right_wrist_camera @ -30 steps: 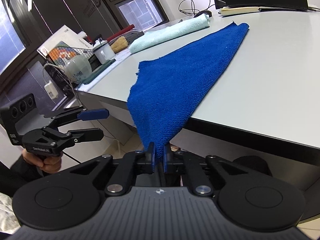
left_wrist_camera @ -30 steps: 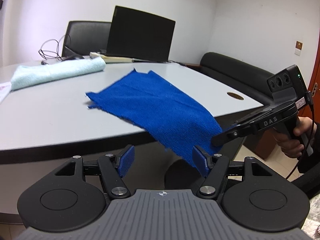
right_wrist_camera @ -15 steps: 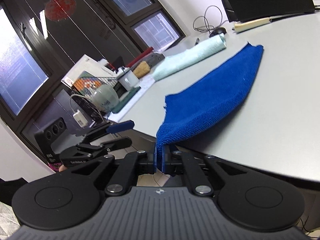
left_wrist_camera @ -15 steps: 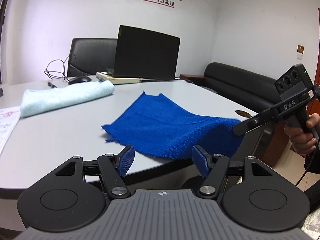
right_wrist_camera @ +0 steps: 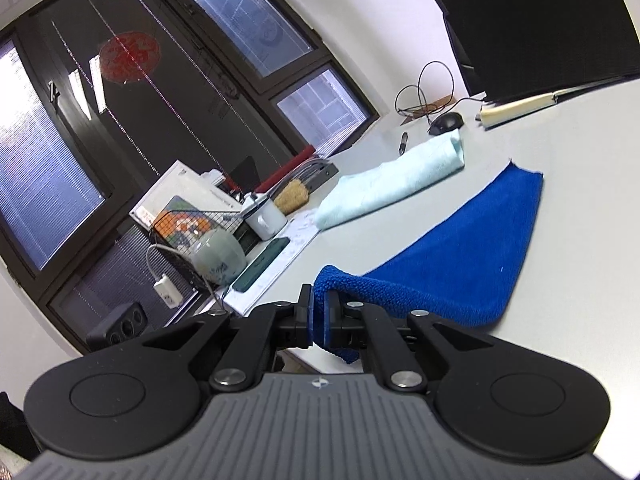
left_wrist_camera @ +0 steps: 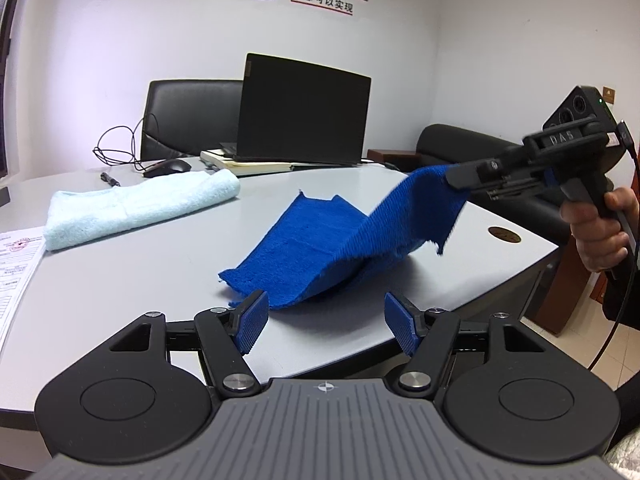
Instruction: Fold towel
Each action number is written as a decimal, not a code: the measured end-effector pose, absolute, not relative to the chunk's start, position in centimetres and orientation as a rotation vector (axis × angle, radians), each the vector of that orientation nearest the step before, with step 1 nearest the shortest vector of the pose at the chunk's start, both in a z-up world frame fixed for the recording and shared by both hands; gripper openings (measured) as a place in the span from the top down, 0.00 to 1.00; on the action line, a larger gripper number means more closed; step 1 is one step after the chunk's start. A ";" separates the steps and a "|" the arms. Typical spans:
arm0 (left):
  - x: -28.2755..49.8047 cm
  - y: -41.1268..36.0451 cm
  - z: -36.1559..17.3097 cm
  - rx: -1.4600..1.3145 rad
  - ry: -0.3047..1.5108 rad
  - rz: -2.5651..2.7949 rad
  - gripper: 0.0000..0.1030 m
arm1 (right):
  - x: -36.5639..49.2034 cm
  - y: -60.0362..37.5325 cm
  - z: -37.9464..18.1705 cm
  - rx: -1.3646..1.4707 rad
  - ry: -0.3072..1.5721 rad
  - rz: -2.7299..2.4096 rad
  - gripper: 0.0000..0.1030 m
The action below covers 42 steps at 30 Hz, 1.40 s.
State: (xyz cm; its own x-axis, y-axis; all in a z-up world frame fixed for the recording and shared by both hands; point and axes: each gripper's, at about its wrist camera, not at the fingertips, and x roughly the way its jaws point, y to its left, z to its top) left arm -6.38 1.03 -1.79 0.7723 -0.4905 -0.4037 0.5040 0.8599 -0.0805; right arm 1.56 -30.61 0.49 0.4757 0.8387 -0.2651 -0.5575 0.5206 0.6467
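A blue towel [left_wrist_camera: 320,240] lies on the grey table [left_wrist_camera: 120,280], its right corner lifted. My right gripper [right_wrist_camera: 320,312] is shut on that corner of the blue towel [right_wrist_camera: 460,264] and holds it above the table; it also shows in the left wrist view [left_wrist_camera: 460,178]. My left gripper [left_wrist_camera: 326,326] is open and empty, just in front of the towel's near edge, above the table's front rim.
A folded light-blue towel [left_wrist_camera: 136,204] lies at the left back. A laptop [left_wrist_camera: 304,116], notebook, mouse [left_wrist_camera: 168,167] and cables stand behind. Papers [left_wrist_camera: 16,264] lie at the left edge. A mug [right_wrist_camera: 266,218], teapot [right_wrist_camera: 218,256] and wire basket crowd the far end.
My right gripper has lifted the towel's corner from below the table edge to above the table and carried it inward. My left gripper stayed open and rose to table level.
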 end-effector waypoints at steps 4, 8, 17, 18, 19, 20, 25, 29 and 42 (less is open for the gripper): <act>-4.9 0.4 -1.8 0.035 0.458 -0.512 0.35 | 3.2 -30.6 0.7 0.532 0.603 0.871 0.95; -3.5 -0.2 -1.9 0.053 0.478 -0.501 0.35 | 4.6 -30.7 0.6 0.534 0.601 0.842 0.95; -1.7 -1.3 -2.1 0.095 0.478 -0.532 0.35 | 7.7 -30.9 0.7 0.513 0.603 0.800 0.95; -1.5 -1.3 -2.1 0.095 0.479 -0.535 0.35 | 8.0 -30.9 0.7 0.512 0.603 0.797 0.95; -1.3 -1.3 -2.1 0.095 0.481 -0.537 0.35 | 8.4 -31.0 0.7 0.511 0.602 0.793 0.95; -1.1 -1.3 -2.1 0.095 0.483 -0.537 0.35 | 8.8 -31.1 0.8 0.510 0.602 0.789 0.95; -0.1 -1.5 -2.2 0.101 0.489 -0.533 0.35 | 10.4 -31.2 0.8 0.504 0.599 0.770 0.95; 0.7 -1.7 -2.2 0.103 0.493 -0.533 0.35 | 11.2 -31.0 0.2 0.505 0.610 0.752 0.95; 3.4 -3.4 -2.1 0.118 0.492 -0.563 0.35 | 16.3 -31.1 -1.6 0.515 0.685 0.727 0.95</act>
